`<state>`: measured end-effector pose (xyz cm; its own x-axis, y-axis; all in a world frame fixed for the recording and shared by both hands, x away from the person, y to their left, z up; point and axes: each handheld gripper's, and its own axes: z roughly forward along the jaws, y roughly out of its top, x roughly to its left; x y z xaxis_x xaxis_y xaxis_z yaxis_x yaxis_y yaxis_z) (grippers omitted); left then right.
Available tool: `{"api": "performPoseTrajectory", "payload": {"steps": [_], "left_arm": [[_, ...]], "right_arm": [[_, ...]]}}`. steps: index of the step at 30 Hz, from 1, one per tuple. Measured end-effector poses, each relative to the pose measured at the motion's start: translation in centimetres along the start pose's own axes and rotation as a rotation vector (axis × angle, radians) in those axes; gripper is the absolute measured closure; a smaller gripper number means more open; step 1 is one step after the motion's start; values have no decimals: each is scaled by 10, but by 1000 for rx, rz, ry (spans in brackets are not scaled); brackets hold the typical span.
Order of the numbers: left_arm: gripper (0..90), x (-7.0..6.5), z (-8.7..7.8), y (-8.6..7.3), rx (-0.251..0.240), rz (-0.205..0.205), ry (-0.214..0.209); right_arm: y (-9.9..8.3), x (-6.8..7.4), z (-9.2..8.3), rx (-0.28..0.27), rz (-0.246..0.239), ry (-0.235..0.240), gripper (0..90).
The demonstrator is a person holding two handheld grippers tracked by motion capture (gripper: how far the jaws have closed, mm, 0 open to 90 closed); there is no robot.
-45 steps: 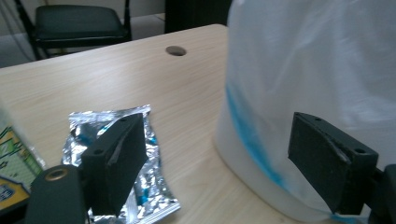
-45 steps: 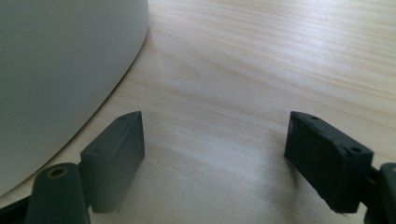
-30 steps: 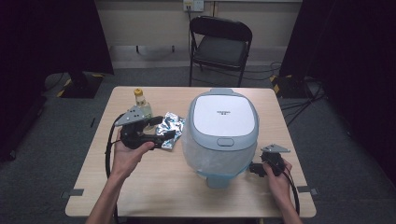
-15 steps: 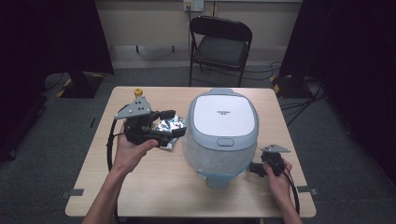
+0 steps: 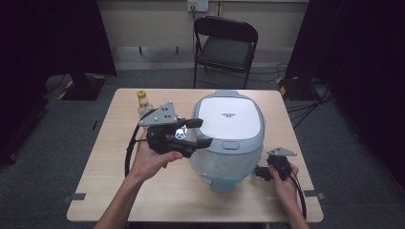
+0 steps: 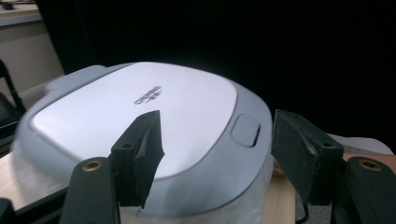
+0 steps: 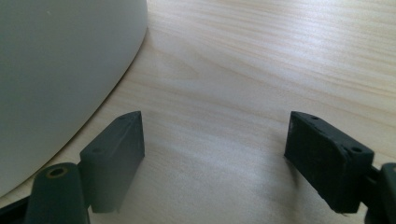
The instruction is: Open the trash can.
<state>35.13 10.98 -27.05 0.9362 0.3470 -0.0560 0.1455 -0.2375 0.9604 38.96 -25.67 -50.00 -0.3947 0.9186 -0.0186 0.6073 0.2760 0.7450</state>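
Note:
A large white and grey rice cooker (image 5: 229, 125) stands at the middle of the table, its lid (image 6: 140, 109) down and a latch button (image 6: 246, 130) at the front. My left gripper (image 5: 204, 132) hovers at the cooker's left side, level with the lid, open with nothing between its jaws (image 6: 217, 154). My right gripper (image 5: 260, 172) rests low on the table by the cooker's front right base, also open and holding nothing (image 7: 215, 149). The cooker's pale wall (image 7: 60, 70) curves close past its left jaw.
A crumpled foil piece (image 5: 180, 133) glints on the table behind the left gripper. A small yellow-capped bottle (image 5: 142, 102) stands at the back left. Bare wooden tabletop (image 7: 261, 56) lies ahead of the right gripper. A black folding chair (image 5: 224, 45) stands beyond the table.
My left gripper has lifted from beside the foil and swung right, up to the cooker's lid. The right gripper has stayed where it was.

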Motion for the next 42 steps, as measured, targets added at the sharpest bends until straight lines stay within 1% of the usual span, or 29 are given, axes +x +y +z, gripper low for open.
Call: {"api": "performPoseTrajectory", "payload": {"steps": [2,3,4,5,6,7,8,9,10,11,14,17,18,21,22,23,24,25,26,28,30,32,33,35,38,39,42], "left_arm": [[336,-4,6,2,9,6,-18],[332,-6,10,2,17,17,-23],[323,-8,14,3,14,13,-52],[321,-11,18,3,8,12,-100],[320,-14,22,4,16,36,-98],[321,-17,25,4,28,43,-96],[324,-18,27,4,37,47,-103],[335,-19,30,4,41,43,-118],[365,-20,32,4,50,48,-123],[388,-22,35,4,53,38,-131],[395,-24,45,3,77,33,-135],[397,-27,52,1,102,42,-147],[402,-28,53,1,103,43,-149],[434,-32,56,0,98,42,-175],[434,-33,57,0,99,49,-173],[437,-34,57,0,102,56,-162],[455,-34,57,0,111,72,-151],[468,-35,56,0,112,78,-143],[485,-35,56,0,110,74,-139],[502,-34,56,0,113,83,-137],[510,-34,57,0,116,80,-146],[514,-33,57,-1,118,89,-150],[514,-34,57,-1,121,84,-153],[530,-34,57,-2,118,85,-149],[547,-34,57,-3,112,93,-133],[548,-34,57,-3,110,89,-139],[548,-32,57,-4,93,56,-155]], "right_arm": [[0,0,0,-1,-1,0,188],[0,0,0,-1,-1,0,188],[0,0,0,0,-1,0,188],[0,0,0,-1,0,0,188],[0,0,0,-1,-1,0,188],[0,0,0,-1,-1,0,188],[0,0,0,-1,-1,0,188],[0,0,0,0,-1,0,188],[0,0,0,-1,-1,0,188],[0,0,0,-1,-1,0,188],[0,0,0,-1,0,0,188],[0,0,0,-1,-1,0,188],[0,0,0,-1,0,0,188],[0,0,0,0,0,0,188],[0,0,0,-1,-1,0,188],[0,0,0,0,0,0,188],[0,0,0,0,0,0,188],[0,0,0,0,1,0,188],[0,0,0,0,0,0,188],[0,0,0,0,0,0,188],[0,0,0,0,0,0,187],[0,0,0,0,1,0,187],[0,0,0,0,0,0,188],[0,0,0,0,1,0,188],[0,0,0,-1,-1,0,188],[0,0,0,-1,-1,0,187],[0,0,0,-1,0,0,187]]}}
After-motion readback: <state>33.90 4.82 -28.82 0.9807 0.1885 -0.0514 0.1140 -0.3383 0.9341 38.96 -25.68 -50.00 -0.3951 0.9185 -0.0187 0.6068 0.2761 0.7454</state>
